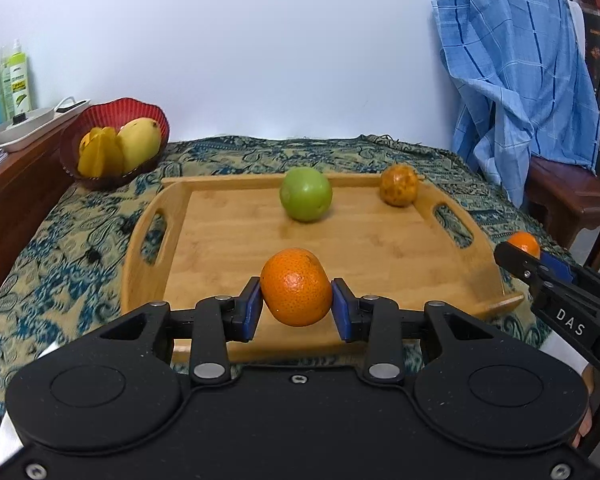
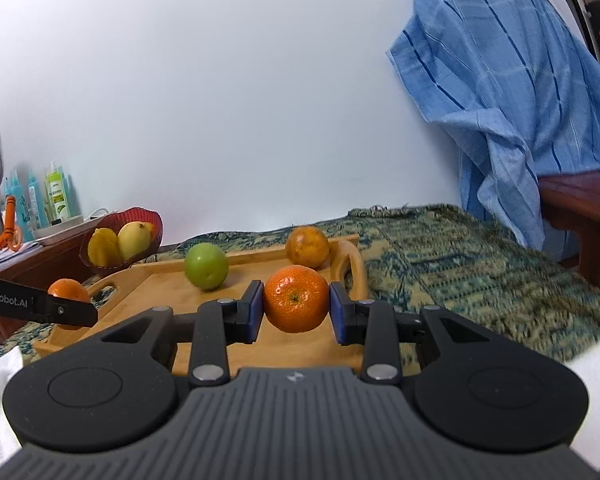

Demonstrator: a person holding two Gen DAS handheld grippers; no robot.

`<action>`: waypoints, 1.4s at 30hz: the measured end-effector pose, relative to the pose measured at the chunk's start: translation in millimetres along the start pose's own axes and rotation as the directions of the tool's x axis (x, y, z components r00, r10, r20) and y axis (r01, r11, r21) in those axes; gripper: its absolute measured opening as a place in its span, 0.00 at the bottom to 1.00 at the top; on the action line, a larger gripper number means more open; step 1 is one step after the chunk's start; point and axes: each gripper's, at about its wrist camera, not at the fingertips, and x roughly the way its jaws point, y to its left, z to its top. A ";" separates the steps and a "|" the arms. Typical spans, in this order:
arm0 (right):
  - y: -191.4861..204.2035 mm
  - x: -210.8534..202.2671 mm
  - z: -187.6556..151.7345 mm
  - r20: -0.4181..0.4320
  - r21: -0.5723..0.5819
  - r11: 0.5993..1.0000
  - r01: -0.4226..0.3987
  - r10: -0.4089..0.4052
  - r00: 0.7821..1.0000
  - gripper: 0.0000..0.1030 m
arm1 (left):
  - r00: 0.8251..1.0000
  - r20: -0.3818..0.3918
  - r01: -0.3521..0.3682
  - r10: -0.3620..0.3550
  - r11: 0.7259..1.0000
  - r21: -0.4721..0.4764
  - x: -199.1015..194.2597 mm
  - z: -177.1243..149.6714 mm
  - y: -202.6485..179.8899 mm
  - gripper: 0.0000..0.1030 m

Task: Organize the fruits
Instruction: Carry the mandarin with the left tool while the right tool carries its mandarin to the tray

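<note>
Left wrist view shows the left gripper (image 1: 296, 307) with its blue pads pinching a bright orange tangerine (image 1: 296, 286), held above the near part of a wooden tray (image 1: 380, 248). On the tray's floor sit a green round fruit (image 1: 306, 194) near the far middle and a mottled, darker orange (image 1: 399, 185) in the far right corner, well apart from each other. The tray rests on a patterned blue and tan cloth (image 1: 60, 240). Beyond its far left corner stands a red bowl (image 1: 100, 114) holding a mango (image 1: 140, 142) and a starfruit (image 1: 100, 152). Right wrist view shows the right gripper (image 2: 296, 307) clamped on a second tangerine (image 2: 296, 298), raised over the tray's right end. A blue checked cloth (image 2: 500, 80) hangs over a wooden chair (image 2: 588, 208) at right.
</note>
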 end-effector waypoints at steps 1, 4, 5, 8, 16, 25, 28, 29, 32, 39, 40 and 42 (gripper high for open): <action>0.7 4.4 2.1 0.005 -0.012 1.000 -0.001 0.001 1.000 0.38 | 1.000 0.000 0.002 -0.002 1.000 -0.002 3.7 2.9 -1.0 0.34; -0.5 19.6 8.9 0.013 -0.026 1.000 0.005 -0.004 1.000 0.38 | 1.000 0.000 0.006 -0.006 1.000 -0.013 16.4 12.0 -3.7 0.34; -1.8 24.8 11.2 0.014 -0.026 1.000 0.008 -0.007 1.000 0.38 | 1.000 0.001 0.007 -0.007 1.000 -0.015 21.1 14.7 -4.9 0.34; -2.8 40.4 17.1 0.013 -0.036 0.999 0.013 -0.012 1.000 0.38 | 1.000 0.000 0.008 -0.008 1.000 -0.021 34.8 22.2 -6.8 0.34; -0.3 80.2 26.8 -0.027 -0.074 0.997 0.011 -0.013 1.000 0.38 | 0.998 -0.040 0.035 -0.037 0.998 -0.059 76.9 37.4 -9.1 0.34; -2.8 118.4 31.0 -0.125 -0.081 0.997 0.004 -0.014 0.992 0.38 | 0.995 -0.082 0.051 -0.057 0.996 -0.071 114.3 45.7 -16.5 0.34; -4.4 129.0 31.5 -0.159 -0.082 0.997 0.005 -0.018 0.987 0.38 | 0.994 -0.090 0.055 -0.061 0.996 -0.073 124.2 48.3 -18.5 0.34; -4.7 132.2 31.1 -0.171 -0.084 0.996 0.007 -0.021 0.985 0.38 | 0.994 -0.092 0.056 -0.063 0.996 -0.073 127.1 49.2 -19.5 0.34; -4.2 140.6 29.8 -0.205 -0.096 0.995 0.009 -0.028 0.978 0.38 | 0.993 -0.098 0.065 -0.072 0.995 -0.071 134.9 50.7 -21.6 0.34; -2.1 150.5 29.0 -0.251 -0.114 0.994 -0.003 -0.026 0.968 0.39 | 0.990 -0.115 0.071 -0.080 0.994 -0.079 149.5 51.0 -24.7 0.34; -1.5 151.3 28.7 -0.256 -0.118 0.993 -0.004 -0.027 0.966 0.39 | 0.990 -0.116 0.070 -0.079 0.994 -0.080 150.7 50.7 -24.8 0.34; -0.2 153.3 28.3 -0.269 -0.125 0.992 -0.006 -0.028 0.963 0.39 | 0.990 -0.121 0.067 -0.076 0.995 -0.080 153.4 50.0 -24.9 0.34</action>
